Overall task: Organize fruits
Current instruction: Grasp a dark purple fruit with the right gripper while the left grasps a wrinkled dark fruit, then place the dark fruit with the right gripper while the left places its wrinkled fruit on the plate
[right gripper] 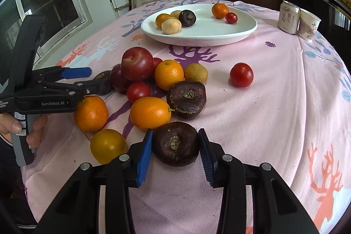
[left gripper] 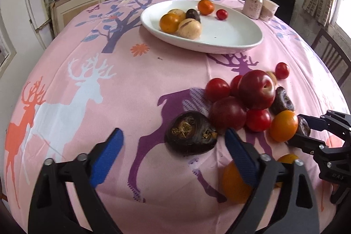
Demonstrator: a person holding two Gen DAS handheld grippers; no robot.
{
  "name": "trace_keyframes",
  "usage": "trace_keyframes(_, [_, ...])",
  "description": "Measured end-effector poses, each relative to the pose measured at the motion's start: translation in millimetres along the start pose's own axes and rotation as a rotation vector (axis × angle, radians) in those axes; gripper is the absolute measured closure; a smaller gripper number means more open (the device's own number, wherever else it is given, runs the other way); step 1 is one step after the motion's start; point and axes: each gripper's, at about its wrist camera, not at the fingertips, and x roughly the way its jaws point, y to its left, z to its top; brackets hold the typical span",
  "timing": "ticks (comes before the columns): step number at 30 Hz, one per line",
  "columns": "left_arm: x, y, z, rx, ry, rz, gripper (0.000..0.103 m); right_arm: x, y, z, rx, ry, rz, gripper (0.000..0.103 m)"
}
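A white plate [right gripper: 219,36] at the back of the table holds several fruits; it also shows in the left wrist view [left gripper: 230,36]. A pile of plums, tomatoes, oranges and dark water chestnuts lies in front of it. My right gripper [right gripper: 175,147] is open with its jaws on either side of a dark water chestnut [right gripper: 176,143], touching or nearly touching it. My left gripper [left gripper: 173,143] is open around another dark water chestnut [left gripper: 190,133], which lies nearer its right finger. In the right wrist view the left gripper [right gripper: 96,78] reaches into the pile from the left.
A drink can [right gripper: 288,18] and a paper cup [right gripper: 309,24] stand at the back right. A lone red tomato [right gripper: 241,74] lies right of the pile. A large red plum [right gripper: 137,64] tops the pile. A wooden chair [left gripper: 329,54] stands at the table's right.
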Motion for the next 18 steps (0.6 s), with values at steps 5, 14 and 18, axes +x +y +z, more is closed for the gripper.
trace_keyframes(5, [0,-3,3,-0.022,0.022,-0.021,0.057,-1,-4,0,0.022,-0.004,0.000,0.061])
trace_keyframes(14, [-7,-9,-5,0.042,-0.011,0.015,0.049,-1,-4,0,0.019,0.000,-0.012,0.061])
trace_keyframes(18, [-1,6,-6,-0.049,0.006,-0.035,0.046,-1,-3,0,0.015,0.002,-0.016,0.061])
